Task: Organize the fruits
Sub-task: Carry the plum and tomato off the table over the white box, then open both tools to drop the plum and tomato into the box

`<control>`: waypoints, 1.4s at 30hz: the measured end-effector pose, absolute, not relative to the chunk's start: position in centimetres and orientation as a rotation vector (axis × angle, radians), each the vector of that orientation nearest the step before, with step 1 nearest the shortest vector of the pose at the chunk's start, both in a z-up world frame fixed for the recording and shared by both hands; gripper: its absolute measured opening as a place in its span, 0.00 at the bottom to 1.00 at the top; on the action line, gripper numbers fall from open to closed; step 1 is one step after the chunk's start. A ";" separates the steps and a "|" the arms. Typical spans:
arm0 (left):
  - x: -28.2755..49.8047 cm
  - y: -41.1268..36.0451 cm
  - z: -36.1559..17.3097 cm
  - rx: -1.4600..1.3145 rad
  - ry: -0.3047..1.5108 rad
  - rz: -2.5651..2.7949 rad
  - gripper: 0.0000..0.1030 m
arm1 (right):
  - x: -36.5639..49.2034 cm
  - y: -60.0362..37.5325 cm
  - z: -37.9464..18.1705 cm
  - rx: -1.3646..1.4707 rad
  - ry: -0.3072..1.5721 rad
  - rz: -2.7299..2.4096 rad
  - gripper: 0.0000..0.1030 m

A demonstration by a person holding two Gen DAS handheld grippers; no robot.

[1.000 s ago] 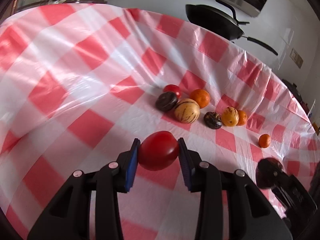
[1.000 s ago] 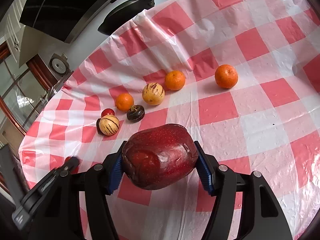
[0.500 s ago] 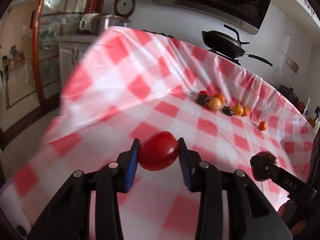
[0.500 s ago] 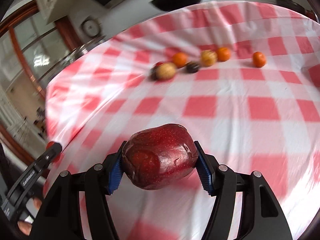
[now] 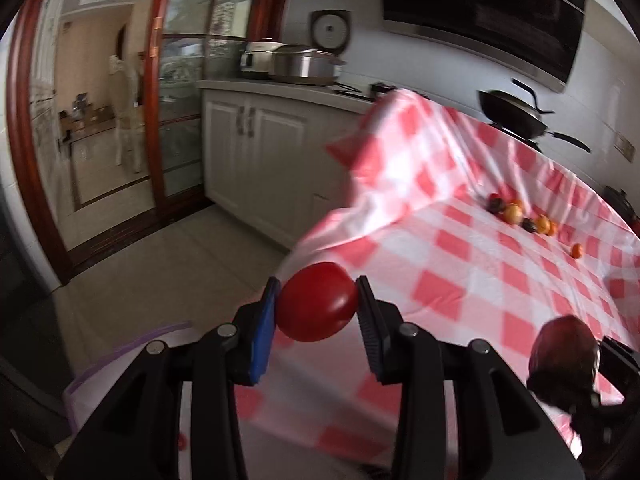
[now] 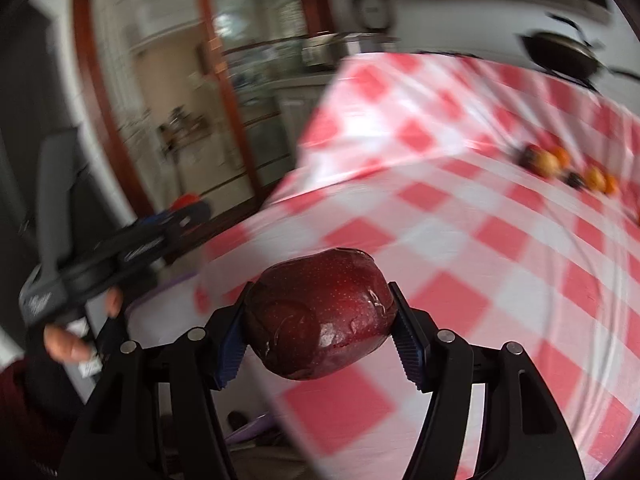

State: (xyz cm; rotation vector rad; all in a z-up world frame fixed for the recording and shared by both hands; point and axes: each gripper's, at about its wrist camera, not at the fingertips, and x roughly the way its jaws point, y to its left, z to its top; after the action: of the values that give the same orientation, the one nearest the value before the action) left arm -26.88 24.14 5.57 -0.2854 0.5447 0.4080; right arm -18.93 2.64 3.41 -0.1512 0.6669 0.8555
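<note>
Here, my left gripper (image 5: pixel 317 309) clamped on a tomato (image 5: pixel 318 307), my right gripper (image 6: pixel 320 320) clamped on a dark apple (image 6: pixel 320 314), both over the checked table's (image 5: pixel 500 264) near corner, remaining fruits (image 5: pixel 520 216) far across it.

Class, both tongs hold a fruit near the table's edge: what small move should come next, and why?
Probably carry both on past the edge toward the purple-rimmed container below. The left tongs grip a red tomato, the right tongs a dark red apple, and the other fruits lie far behind.
</note>
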 end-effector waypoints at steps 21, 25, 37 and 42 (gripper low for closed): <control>-35.0 33.5 -8.4 -0.465 0.845 0.631 0.37 | -32.0 16.7 -8.3 -0.802 0.825 1.204 0.61; -34.3 33.7 -10.8 -0.475 0.933 0.652 0.37 | -30.5 17.7 -10.8 -0.819 0.933 1.158 0.61; -33.6 35.0 -15.2 -0.504 1.087 0.718 0.38 | -30.8 20.8 -17.1 -1.057 1.107 1.035 0.61; -33.1 34.8 -15.5 -0.488 1.120 0.734 0.41 | -31.7 21.6 -17.4 -1.117 1.077 1.007 0.61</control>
State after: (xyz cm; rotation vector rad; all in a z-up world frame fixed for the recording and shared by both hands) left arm -33.06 34.85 -15.50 -0.4882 1.1195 0.7338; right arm -31.72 21.64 -17.41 -1.1171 1.0766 1.0073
